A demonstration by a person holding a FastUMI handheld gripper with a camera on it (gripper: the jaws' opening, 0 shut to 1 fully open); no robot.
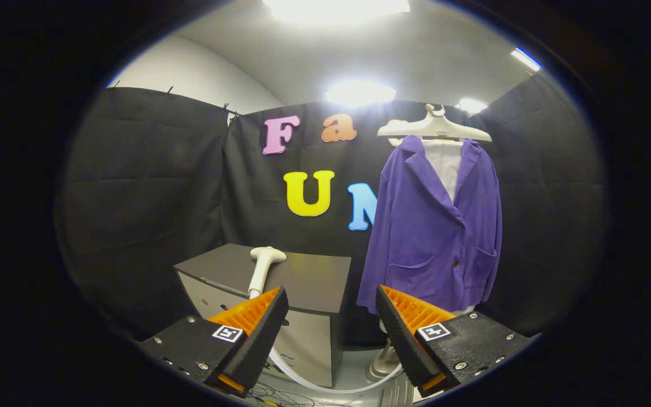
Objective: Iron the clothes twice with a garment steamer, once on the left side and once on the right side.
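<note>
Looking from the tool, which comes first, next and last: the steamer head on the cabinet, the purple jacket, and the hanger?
The tool is open, holding nothing.
1. Steamer head: lying on the cabinet, just ahead of the left finger.
2. Purple jacket: hanging beyond the right finger, behind the cabinet.
3. Hanger: up at the jacket's top, by the back wall.

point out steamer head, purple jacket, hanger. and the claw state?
steamer head (264, 261): gripper view, on its neck, atop the cabinet.
purple jacket (424, 237): gripper view, front panel.
hanger (433, 129): gripper view, centre bar.
claw (331, 308): gripper view, gap between fingertips; open, holding nothing.
</note>
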